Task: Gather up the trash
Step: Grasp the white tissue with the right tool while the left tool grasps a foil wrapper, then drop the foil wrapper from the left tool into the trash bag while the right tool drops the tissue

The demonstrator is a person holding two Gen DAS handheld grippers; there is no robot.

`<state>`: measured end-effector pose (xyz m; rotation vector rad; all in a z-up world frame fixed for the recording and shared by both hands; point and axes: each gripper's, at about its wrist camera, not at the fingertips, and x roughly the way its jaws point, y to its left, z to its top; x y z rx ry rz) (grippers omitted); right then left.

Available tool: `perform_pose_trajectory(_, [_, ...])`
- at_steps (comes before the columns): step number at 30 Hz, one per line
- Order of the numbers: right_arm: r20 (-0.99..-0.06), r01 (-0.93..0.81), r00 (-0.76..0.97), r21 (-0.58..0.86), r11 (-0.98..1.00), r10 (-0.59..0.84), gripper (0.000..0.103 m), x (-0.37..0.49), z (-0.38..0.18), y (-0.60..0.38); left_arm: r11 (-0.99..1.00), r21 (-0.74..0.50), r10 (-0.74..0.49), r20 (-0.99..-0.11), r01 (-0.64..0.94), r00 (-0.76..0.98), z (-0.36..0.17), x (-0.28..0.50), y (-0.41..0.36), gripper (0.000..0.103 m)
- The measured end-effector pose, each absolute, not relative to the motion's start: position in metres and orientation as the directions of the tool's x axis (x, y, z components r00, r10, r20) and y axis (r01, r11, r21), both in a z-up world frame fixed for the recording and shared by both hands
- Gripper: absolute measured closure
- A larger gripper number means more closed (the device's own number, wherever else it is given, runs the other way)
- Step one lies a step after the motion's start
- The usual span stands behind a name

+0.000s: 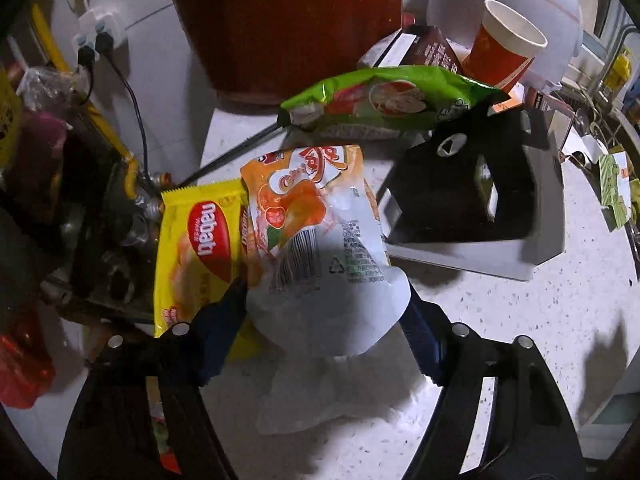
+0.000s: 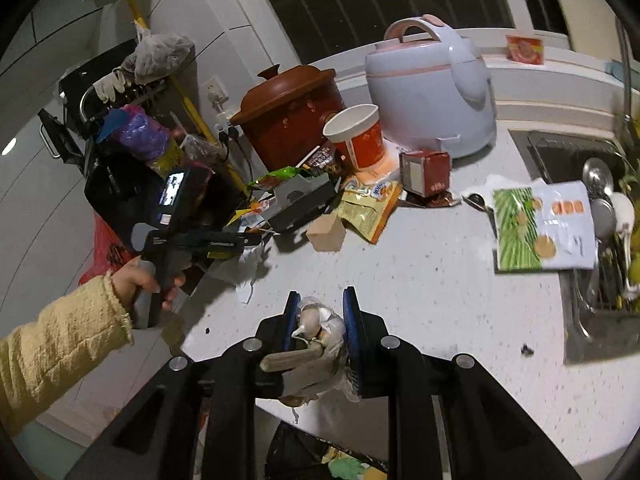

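In the left wrist view my left gripper (image 1: 324, 300) is open, its blue fingers on either side of an orange-and-white snack pouch (image 1: 316, 232) on the speckled counter (image 1: 520, 320). A yellow wafer packet (image 1: 196, 252) lies just left of it, a green packet (image 1: 384, 100) behind. In the right wrist view my right gripper (image 2: 320, 320) is shut on a crumpled clear wrapper with beige bits (image 2: 316, 344), held at the counter's front edge. The left gripper (image 2: 240, 240) shows there at the left, in a hand with a yellow sleeve.
A black-and-grey box (image 1: 472, 200), a red paper cup (image 1: 504, 48), a brown carton (image 2: 426, 172), a brown clay pot (image 2: 288, 112) and a white rice cooker (image 2: 432, 84) crowd the back. A yellow wrapper (image 2: 372, 204), a wooden block (image 2: 326, 234) and a green-white packet (image 2: 540, 228) lie near the sink (image 2: 592, 288).
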<state>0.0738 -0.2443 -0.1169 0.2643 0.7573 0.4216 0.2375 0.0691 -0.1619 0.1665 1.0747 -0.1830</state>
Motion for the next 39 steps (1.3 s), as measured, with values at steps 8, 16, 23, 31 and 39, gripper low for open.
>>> perform_pose_trajectory(8, [-0.602, -0.264, 0.651, 0.391, 0.882, 0.462, 0.081, 0.067, -0.117, -0.239, 0.967, -0.062, -0.193, -0.807, 0.246, 0.558, -0.121, 0.206, 0.085, 0.034])
perform_pose_trajectory(16, [-0.559, -0.347, 0.63, 0.419, 0.839, 0.539, 0.081, 0.062, -0.104, -0.211, 0.931, -0.224, -0.361, -0.685, 0.288, 0.633, -0.063, 0.136, 0.118, 0.034])
perform_pose_trajectory(23, [-0.537, -0.403, 0.599, 0.438, 0.804, 0.593, 0.081, 0.037, -0.094, -0.195, 0.867, -0.363, -0.497, -0.601, 0.34, 0.625, -0.037, 0.058, 0.137, 0.034])
perform_pose_trajectory(31, [-0.58, -0.425, 0.518, 0.463, 0.778, 0.628, 0.081, -0.014, -0.108, -0.189, 0.782, -0.538, -0.615, -0.581, 0.316, 0.533, -0.07, -0.042, 0.144, 0.034])
perform_pose_trajectory(39, [-0.703, -0.388, 0.364, 0.482, 0.785, 0.611, 0.081, -0.049, -0.181, -0.165, 0.8, -0.555, -0.599, -0.736, 0.226, 0.315, -0.194, -0.062, 0.11, 0.038])
